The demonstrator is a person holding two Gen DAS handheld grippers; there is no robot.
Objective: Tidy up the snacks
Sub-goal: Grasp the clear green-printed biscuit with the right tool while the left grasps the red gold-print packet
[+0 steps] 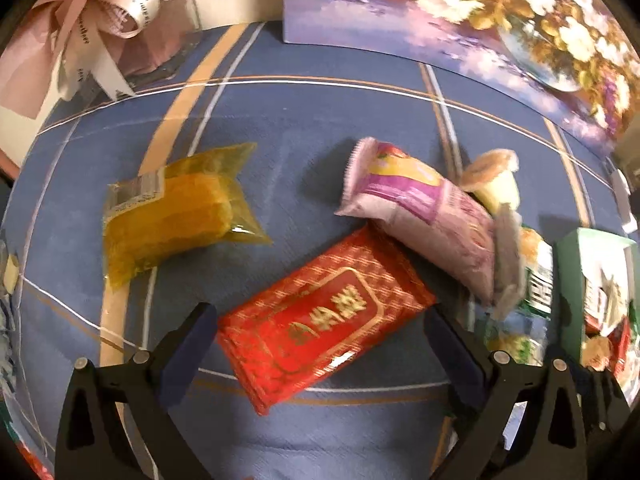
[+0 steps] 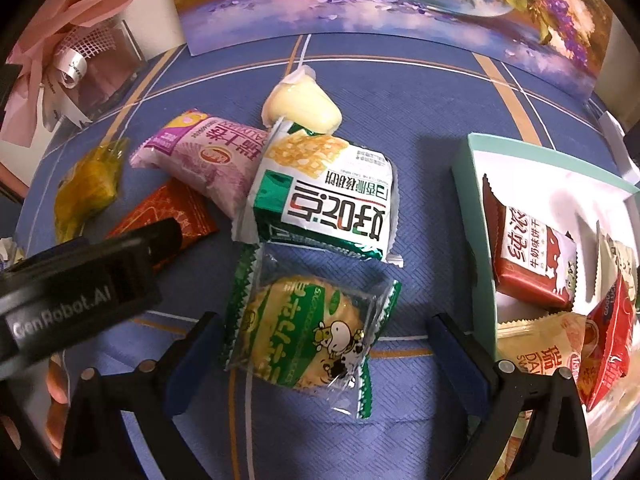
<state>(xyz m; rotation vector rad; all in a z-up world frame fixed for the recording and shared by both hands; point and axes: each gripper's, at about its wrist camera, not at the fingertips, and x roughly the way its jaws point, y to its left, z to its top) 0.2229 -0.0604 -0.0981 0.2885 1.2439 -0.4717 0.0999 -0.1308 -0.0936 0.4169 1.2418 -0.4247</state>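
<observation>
Two close wrist views, angled down over the tablecloth (image 1: 320, 120)

The purple packet (image 1: 420, 212) and red packet (image 1: 320, 316) are shared by both.

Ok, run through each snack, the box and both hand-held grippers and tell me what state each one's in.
Left hand-held gripper: open, straddling red packet.
Right hand-held gripper: open, straddling cow cracker pack.
Red packet: sealed, flat on cloth.
Cow cracker pack: sealed, flat.
Purple packet: sealed, overlapping red packet.
Yellow bag: sealed, apart.
Teal box: open, partly filled.
</observation>
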